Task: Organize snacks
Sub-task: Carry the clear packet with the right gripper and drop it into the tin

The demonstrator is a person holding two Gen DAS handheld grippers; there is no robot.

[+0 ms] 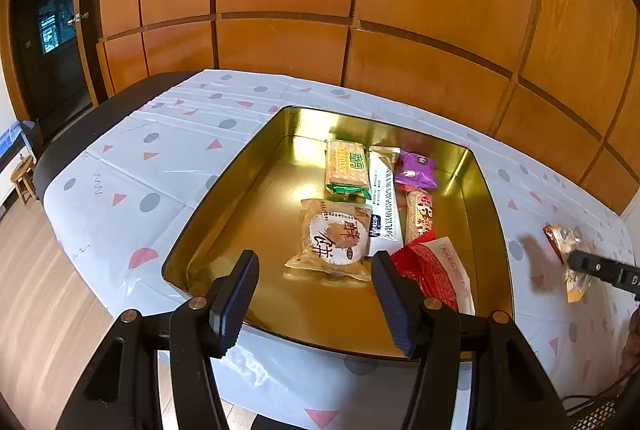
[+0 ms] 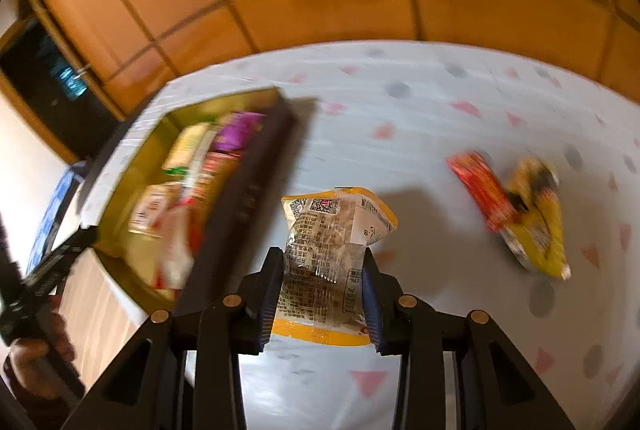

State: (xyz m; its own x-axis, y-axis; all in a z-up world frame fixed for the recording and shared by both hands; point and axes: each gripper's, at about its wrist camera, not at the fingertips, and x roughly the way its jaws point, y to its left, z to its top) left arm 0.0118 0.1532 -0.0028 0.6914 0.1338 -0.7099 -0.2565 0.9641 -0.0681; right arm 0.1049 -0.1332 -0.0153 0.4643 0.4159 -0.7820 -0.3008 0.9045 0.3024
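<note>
Snack packet (image 2: 326, 262), clear with yellow ends, sits clamped between the right gripper (image 2: 324, 294) pads, lifted off the patterned tablecloth (image 2: 400, 133). Beyond and to its right lie a red packet (image 2: 482, 189) and a yellow packet (image 2: 538, 222), touching. To its left stands the gold tin (image 1: 256, 157). Left gripper (image 1: 316, 294) hangs over the tin's near rim, jaws apart and empty; just ahead lies a round biscuit packet (image 1: 332, 234), other snacks beyond it.

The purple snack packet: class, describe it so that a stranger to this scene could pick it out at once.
Find the gold tin tray on the spotted tablecloth. Snacks lie along its right side; the purple snack packet sits nearest the far right corner, beside a long white packet. It is the only purple wrapper there.
</note>
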